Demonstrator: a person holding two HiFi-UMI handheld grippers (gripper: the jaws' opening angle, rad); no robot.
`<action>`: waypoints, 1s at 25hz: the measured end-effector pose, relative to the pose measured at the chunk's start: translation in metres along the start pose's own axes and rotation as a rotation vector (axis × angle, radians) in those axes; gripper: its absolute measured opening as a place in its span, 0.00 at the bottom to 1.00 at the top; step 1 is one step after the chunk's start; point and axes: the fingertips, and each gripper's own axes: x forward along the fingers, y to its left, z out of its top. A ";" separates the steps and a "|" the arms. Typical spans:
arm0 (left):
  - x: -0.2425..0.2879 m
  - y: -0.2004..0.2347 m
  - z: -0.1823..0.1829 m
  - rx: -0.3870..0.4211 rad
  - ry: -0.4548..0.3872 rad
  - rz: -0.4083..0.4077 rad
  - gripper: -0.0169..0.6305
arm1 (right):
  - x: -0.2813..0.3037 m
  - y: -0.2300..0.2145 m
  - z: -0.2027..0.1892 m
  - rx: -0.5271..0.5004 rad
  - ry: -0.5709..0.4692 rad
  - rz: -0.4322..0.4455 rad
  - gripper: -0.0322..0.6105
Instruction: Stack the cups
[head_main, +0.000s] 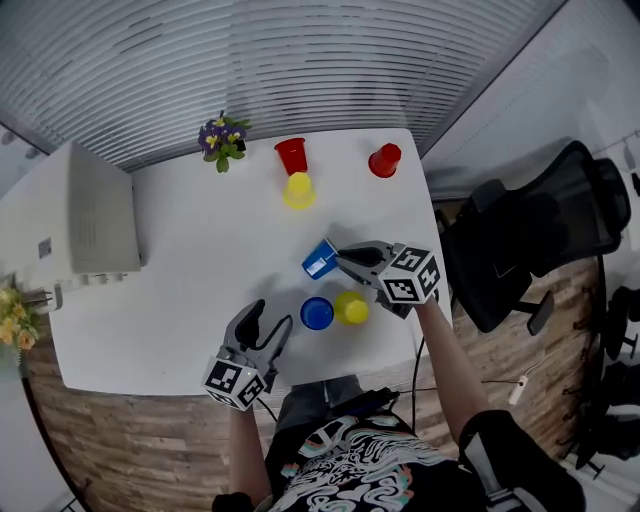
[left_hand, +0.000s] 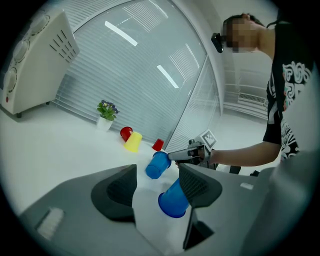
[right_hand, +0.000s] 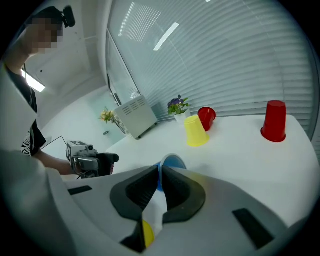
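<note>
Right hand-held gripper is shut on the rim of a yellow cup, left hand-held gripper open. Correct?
No, the cup is blue. The right hand-held gripper is shut on the rim of a blue cup, left hand-held gripper open. The right gripper view shows it.

I'm working with two grey plastic handheld units, the left gripper and the right gripper. Each has dark ribbed pads and a white cube with black square markers. A thin dark cable hangs beneath the right one. The black short-sleeved T-shirt has a white, teal and red print.
</note>
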 end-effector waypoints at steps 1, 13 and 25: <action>0.000 -0.001 0.001 0.002 -0.002 -0.001 0.42 | -0.002 -0.001 0.001 0.014 -0.014 -0.006 0.09; 0.007 -0.015 0.020 0.043 -0.032 -0.010 0.41 | -0.032 0.009 0.020 0.090 -0.164 -0.021 0.08; 0.013 -0.060 0.068 0.084 -0.141 -0.052 0.41 | -0.081 0.064 0.062 0.215 -0.414 0.158 0.08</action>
